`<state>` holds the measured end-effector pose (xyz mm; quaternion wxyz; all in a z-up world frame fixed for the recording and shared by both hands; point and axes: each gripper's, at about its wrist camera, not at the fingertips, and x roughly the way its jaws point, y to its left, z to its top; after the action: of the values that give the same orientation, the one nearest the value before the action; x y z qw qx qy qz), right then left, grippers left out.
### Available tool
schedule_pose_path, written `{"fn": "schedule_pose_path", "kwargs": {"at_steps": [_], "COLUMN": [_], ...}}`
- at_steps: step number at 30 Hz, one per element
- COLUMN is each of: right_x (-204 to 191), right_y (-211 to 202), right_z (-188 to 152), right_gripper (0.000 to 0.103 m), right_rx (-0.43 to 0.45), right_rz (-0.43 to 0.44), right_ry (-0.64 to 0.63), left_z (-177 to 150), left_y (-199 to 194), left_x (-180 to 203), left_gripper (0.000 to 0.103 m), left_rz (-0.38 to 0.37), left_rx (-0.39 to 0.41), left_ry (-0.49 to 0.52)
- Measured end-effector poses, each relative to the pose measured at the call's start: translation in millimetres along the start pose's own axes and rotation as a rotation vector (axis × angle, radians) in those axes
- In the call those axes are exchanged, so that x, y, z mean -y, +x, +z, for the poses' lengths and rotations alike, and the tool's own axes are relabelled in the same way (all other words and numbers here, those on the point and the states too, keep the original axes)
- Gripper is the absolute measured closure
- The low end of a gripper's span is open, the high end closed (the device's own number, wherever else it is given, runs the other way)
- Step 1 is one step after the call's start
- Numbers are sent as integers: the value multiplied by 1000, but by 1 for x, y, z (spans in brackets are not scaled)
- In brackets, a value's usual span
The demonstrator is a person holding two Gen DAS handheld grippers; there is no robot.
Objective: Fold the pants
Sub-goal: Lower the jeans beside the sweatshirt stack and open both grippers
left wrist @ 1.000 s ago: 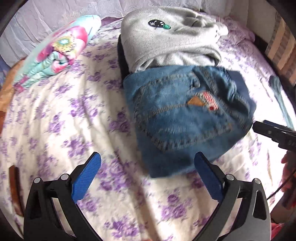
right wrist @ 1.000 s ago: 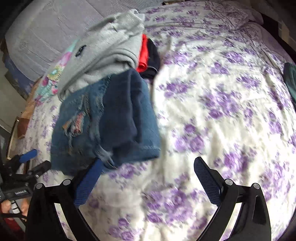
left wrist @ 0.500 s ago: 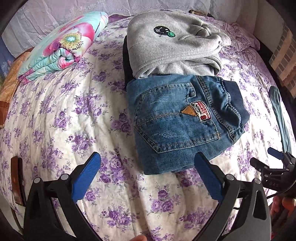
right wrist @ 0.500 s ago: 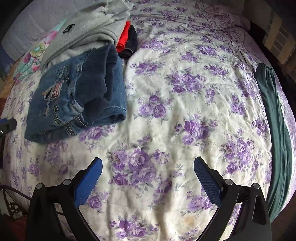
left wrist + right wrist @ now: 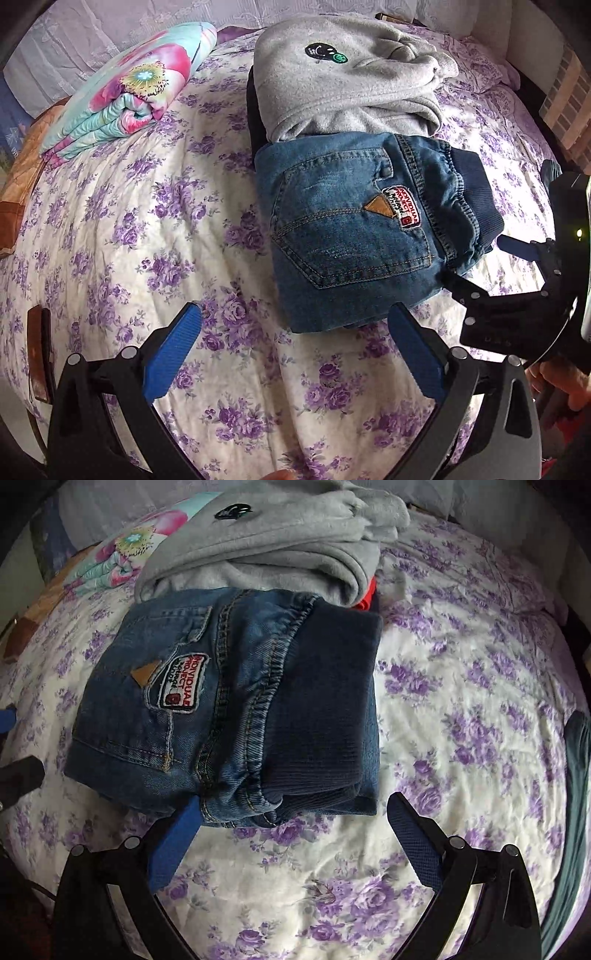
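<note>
Blue-padded black left gripper (image 5: 293, 332): fingers standing spread, pinching nothing, hovering over bare sheet at the 7 o'clock corner of the garment. Blue-padded black right gripper (image 5: 295, 814): fingers likewise spread wide; its left pad (image 5: 173, 843) is sitting at, perhaps just under, the near fold, gripping nothing. A person's fingers (image 5: 554, 384) are showing behind it in the left view.

Folded blue denim pants with dark ribbed waistband and sewn patch (image 5: 229, 705): lying as a compact rectangle on the white bedsheet with purple flowers (image 5: 122, 236), pocket side up, waistband turned toward 3 o'clock in the left view. Folding is looking finished; the spread fingers suggest a final tidy or a let-go.

Grey fleece sweatshirt with small dark emblem (image 5: 343, 85): lying at 12 o'clock from the pants, its hem overlapping their far edge, apparently a stack being kept together. A red garment (image 5: 365, 594) is peeking from beneath.

Rolled floral quilt in pink and turquoise (image 5: 125, 103): lying at 10 o'clock, well apart.

Dark green cloth (image 5: 572, 794): lying along the bed edge at 3 o'clock.

Open sheet is running at 6 and 9 o'clock; 12 o'clock is crowded.
</note>
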<state>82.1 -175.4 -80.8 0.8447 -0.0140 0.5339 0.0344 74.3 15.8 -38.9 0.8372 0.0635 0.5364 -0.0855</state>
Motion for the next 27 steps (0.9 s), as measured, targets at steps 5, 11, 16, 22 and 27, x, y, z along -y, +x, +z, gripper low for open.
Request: {"fn": "schedule_pose_path", "kwargs": {"at_steps": [5, 11, 16, 22, 27], "right_x": [-4, -55, -62, -66, -71], "right_y": [-37, -21, -18, -41, 12], "right_z": [0, 3, -3, 33, 43], "right_gripper": [4, 3, 3, 3, 3], "right_rx": [116, 99, 110, 194, 59], "right_rz": [14, 33, -31, 31, 104], "right_ry": [-16, -197, -233, -189, -156], "left_z": [-10, -23, -27, -31, -32], "left_y": [0, 6, 5, 7, 5], "left_x": [-15, -34, -40, -42, -43], "left_gripper": [5, 5, 5, 5, 5], "left_rz": [13, 4, 2, -5, 11], "left_rx": [-19, -63, -69, -91, -90], "left_ry": [-53, -126, -141, -142, -138]}}
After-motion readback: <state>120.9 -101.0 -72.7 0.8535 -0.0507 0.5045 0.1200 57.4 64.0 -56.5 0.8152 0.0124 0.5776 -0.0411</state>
